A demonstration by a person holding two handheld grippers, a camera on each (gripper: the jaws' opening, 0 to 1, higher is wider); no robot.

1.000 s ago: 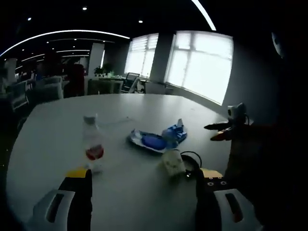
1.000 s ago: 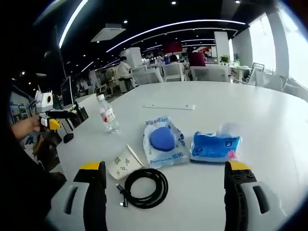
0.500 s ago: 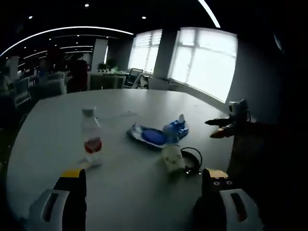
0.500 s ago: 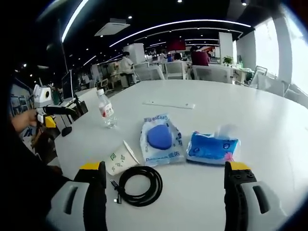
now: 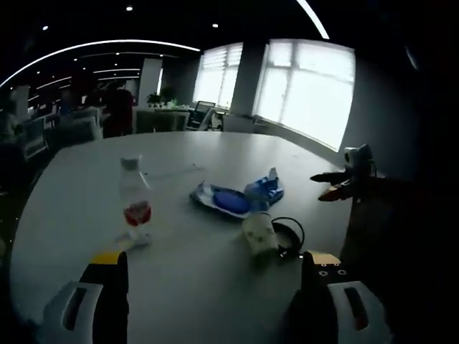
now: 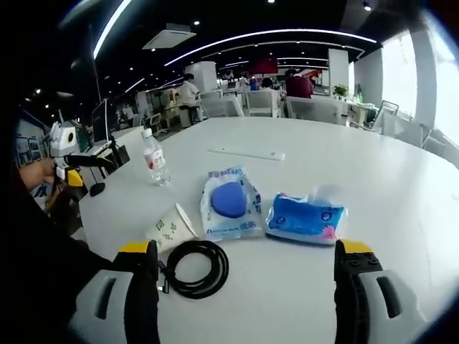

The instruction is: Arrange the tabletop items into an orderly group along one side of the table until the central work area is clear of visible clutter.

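Observation:
On the white table (image 6: 373, 165) lie a blue-and-white pouch (image 6: 229, 202), a blue tissue pack (image 6: 305, 218), a tipped paper cup (image 6: 171, 227) and a coiled black cable (image 6: 197, 266). A water bottle (image 6: 153, 159) with a red label stands further off. My right gripper (image 6: 246, 249) hovers open just before the cable and tissue pack, holding nothing. In the left gripper view the bottle (image 5: 135, 204), pouch (image 5: 222, 203), tissue pack (image 5: 264, 190), cup (image 5: 259, 235) and cable (image 5: 290, 235) lie ahead of my open, empty left gripper (image 5: 215, 259). The right gripper (image 5: 343, 183) shows at the table's edge.
A thin white strip (image 6: 246, 154) lies flat beyond the pouch. The left gripper (image 6: 72, 165) is held by a hand at the table's left edge. Office chairs and desks (image 6: 308, 107) stand behind the table. Bright windows (image 5: 308, 93) line the far wall.
Both views have shifted slightly with the hands; in the right gripper view the items sit a little lower and further left. Nothing on the table has moved, and both grippers stay open.

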